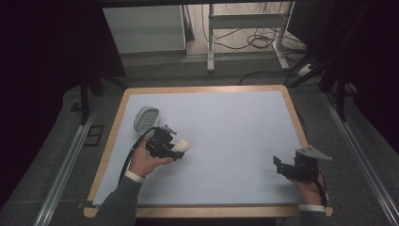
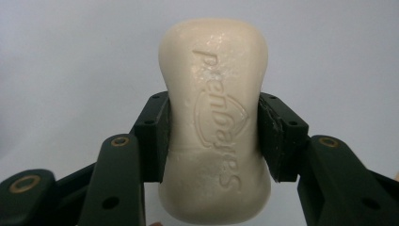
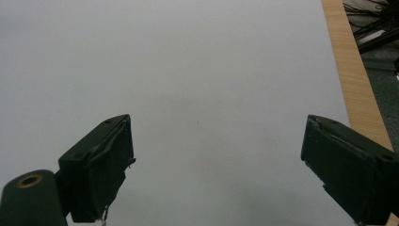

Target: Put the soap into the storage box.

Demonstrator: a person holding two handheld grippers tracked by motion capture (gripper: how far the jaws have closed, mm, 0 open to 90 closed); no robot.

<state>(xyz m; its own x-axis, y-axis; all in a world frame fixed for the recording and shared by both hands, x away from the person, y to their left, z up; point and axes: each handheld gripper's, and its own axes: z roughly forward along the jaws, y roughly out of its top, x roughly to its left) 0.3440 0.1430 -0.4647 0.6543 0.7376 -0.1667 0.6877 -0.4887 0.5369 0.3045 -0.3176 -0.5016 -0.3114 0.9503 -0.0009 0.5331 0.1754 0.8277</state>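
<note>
Soap bar [image 2: 215, 117] clamped at its waist in left gripper [image 1: 165, 145]; soap dish [image 1: 146, 117] waiting at eleven o'clock. Right gripper [image 1: 295, 168] spread wide, empty. Placing likely left.

A wood-edged desk [image 1: 115, 126] is wearing a pale blue-grey mat [image 1: 235, 141], with a clear ribbed soap dish [image 1: 146, 117] sitting near its left edge.

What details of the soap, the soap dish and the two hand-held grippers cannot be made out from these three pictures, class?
- Soap bar: its bottom is cut off by the left gripper view's lower edge; its flanks are covered by the jaws.
- Soap dish: too small in the high view to read its surface pattern.
- Left hand-held gripper: partly hidden by the person's hand in the high view.
- Right hand-held gripper: its right jaw is cut off by the frame edge.
</note>
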